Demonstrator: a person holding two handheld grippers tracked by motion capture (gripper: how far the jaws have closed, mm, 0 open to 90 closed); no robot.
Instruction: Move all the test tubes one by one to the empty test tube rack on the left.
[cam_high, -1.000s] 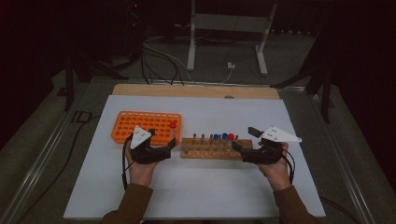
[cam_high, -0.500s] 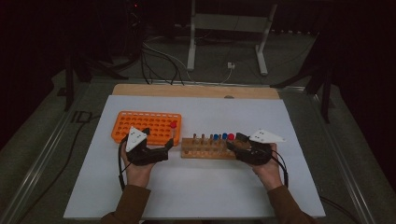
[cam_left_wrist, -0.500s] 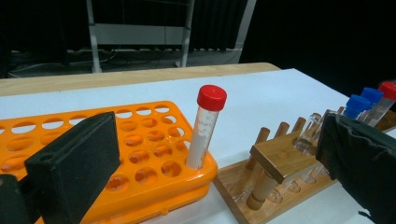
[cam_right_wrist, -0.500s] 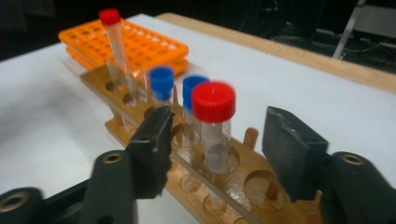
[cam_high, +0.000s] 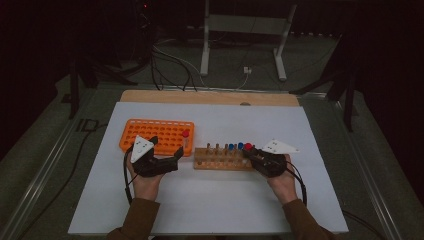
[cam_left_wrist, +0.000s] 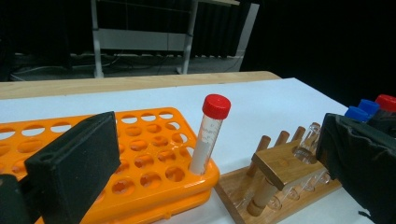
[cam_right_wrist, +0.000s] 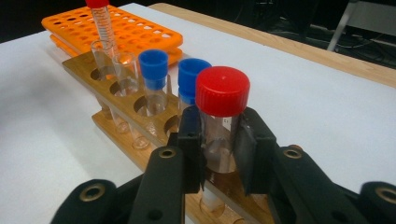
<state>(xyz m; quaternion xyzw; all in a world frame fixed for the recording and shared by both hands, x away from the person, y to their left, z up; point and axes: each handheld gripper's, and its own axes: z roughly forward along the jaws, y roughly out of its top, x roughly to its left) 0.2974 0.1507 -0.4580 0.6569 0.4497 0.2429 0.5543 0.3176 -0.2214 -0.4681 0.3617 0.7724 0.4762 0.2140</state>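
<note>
Right gripper (cam_right_wrist: 219, 140) clamped red-capped tube (cam_right_wrist: 221, 116) at frame center; left gripper (cam_left_wrist: 196, 186) jaws apart. Tilted pull could jam tube in wooden rack (cam_right_wrist: 121, 100).

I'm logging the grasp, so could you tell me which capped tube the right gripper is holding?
The red-capped tube at the wooden rack's near end, beside two blue-capped tubes; the right gripper clamps it.

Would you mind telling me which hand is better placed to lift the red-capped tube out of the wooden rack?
The right. Its tool already has both jaws closed around the red-capped tube in the wooden rack. The left tool is open beside the orange rack, holding nothing.
</note>
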